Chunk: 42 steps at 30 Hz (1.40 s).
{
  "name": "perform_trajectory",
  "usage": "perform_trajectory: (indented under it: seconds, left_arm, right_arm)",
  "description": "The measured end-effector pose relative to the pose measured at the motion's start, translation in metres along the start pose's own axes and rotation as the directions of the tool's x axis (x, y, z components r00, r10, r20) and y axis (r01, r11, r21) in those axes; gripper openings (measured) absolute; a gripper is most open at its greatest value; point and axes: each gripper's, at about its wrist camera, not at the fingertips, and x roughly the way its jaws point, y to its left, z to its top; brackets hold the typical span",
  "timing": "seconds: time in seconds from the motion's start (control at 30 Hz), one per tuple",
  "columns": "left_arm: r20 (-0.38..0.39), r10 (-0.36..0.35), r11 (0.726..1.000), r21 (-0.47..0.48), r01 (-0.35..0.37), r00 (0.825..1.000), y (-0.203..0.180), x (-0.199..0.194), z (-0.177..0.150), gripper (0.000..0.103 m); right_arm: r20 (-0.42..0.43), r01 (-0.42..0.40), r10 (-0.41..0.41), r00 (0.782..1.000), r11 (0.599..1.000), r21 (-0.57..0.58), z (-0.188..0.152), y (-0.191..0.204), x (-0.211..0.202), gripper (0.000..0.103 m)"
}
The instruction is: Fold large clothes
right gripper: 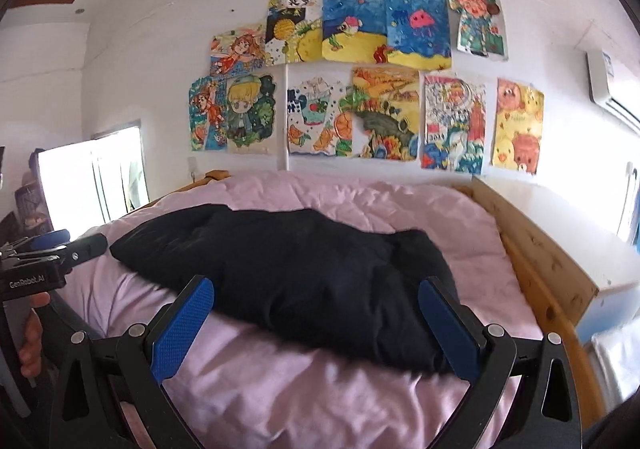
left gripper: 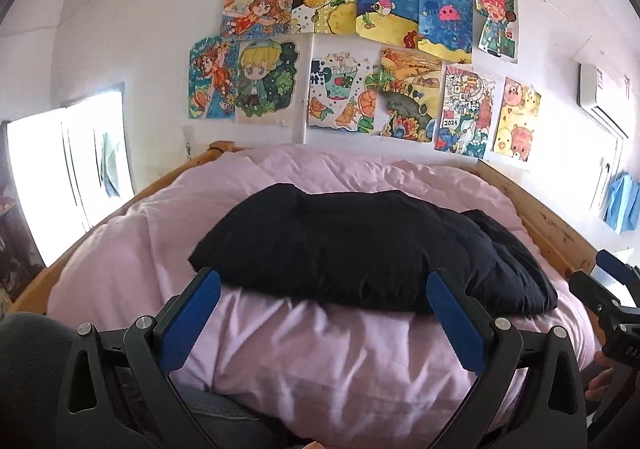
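Note:
A black garment point(left gripper: 360, 245) lies bunched in a long heap across the pink duvet point(left gripper: 304, 361) on the bed. It also shows in the right wrist view point(right gripper: 304, 273). My left gripper point(left gripper: 322, 283) is open and empty, held just short of the garment's near edge. My right gripper point(right gripper: 316, 291) is open and empty, its blue pads point(right gripper: 182, 329) level with the garment's near edge. The right gripper's tip shows at the right edge of the left wrist view point(left gripper: 612, 285). The left gripper shows at the left of the right wrist view point(right gripper: 48, 253).
A wooden bed frame point(right gripper: 548, 269) runs along the right side next to the white wall. Children's drawings point(left gripper: 360, 61) cover the wall behind the bed. A bright window point(left gripper: 68, 177) is at the left. An air conditioner point(left gripper: 600, 97) hangs at the right.

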Motion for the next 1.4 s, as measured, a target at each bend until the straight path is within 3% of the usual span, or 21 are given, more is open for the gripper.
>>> perform_trajectory:
  seconds: [0.2,0.37,0.67,0.97,1.4]
  left_arm:
    - [-0.009,0.028,0.996,0.084,-0.027,1.000,-0.011,-0.013,-0.023,0.101]
    - [-0.062,0.001,0.998,0.062,0.003,0.998,-0.011,-0.009,-0.040,0.101]
    - [-0.068,0.057,0.995,0.085,-0.051,0.996,-0.015,-0.004,-0.045,0.101]
    - [-0.125,0.076,0.995,0.074,-0.067,0.989,-0.007,0.007,-0.046,0.101]
    - [-0.135,0.097,0.991,0.100,-0.084,0.986,-0.007,0.010,-0.047,0.101]
  right_arm:
    - [0.006,0.028,-0.029,1.000,0.999,0.020,-0.007,0.013,-0.014,0.103]
    - [-0.037,0.063,-0.062,0.997,0.998,0.013,-0.020,0.018,-0.013,0.103]
    - [-0.106,0.089,-0.086,0.991,0.995,0.032,-0.031,0.013,-0.003,0.103]
    - [-0.180,0.106,-0.096,0.979,0.993,0.048,-0.038,0.007,0.008,0.103]
    - [-0.200,0.125,-0.112,0.973,0.991,0.055,-0.039,0.005,0.009,0.103]
